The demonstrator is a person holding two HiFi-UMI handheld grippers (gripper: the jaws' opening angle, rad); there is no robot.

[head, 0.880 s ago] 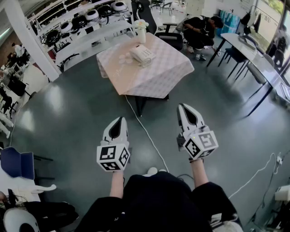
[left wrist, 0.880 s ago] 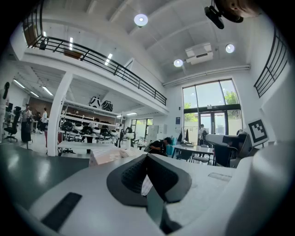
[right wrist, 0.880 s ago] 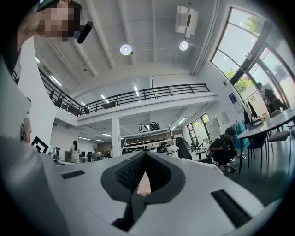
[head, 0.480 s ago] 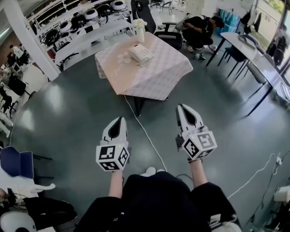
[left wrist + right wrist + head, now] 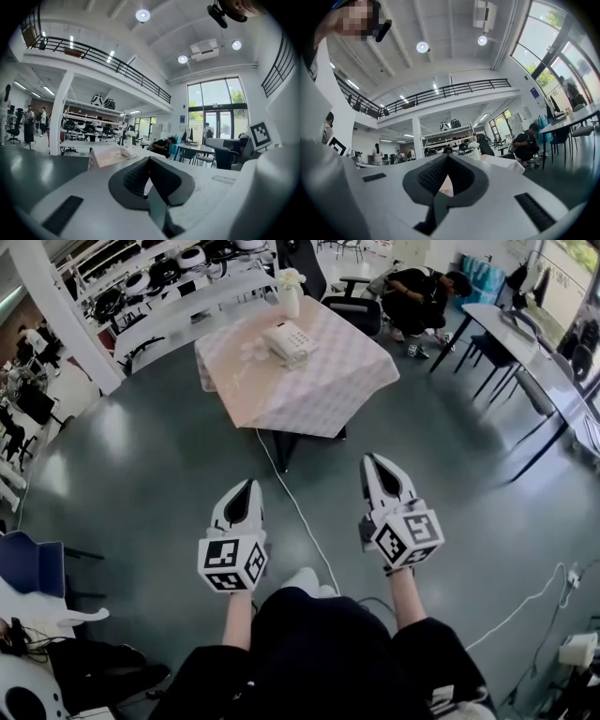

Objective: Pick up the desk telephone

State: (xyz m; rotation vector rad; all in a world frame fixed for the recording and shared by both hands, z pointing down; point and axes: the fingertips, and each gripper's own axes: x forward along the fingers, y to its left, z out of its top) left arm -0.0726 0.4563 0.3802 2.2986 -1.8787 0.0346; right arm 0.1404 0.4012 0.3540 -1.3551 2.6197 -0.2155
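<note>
Both my tools are pressed together and hold nothing. The left tool [image 5: 251, 488] and the right tool [image 5: 371, 463] hang side by side over the grey floor, well short of the bench [image 5: 323, 399]. The desk telephone [image 5: 289, 341] sits on the checked cloth toward the bench's far side, near a white vase [image 5: 290, 298] with a flower.

I judge the step in hand to be the approach. I should walk in, minding the cable [image 5: 300, 514] that runs across the floor toward the bench. I should spread the jaws before reaching, and come at the telephone from the side away from the vase. Gripping its body from both sides would probably keep the handset seated.
</note>
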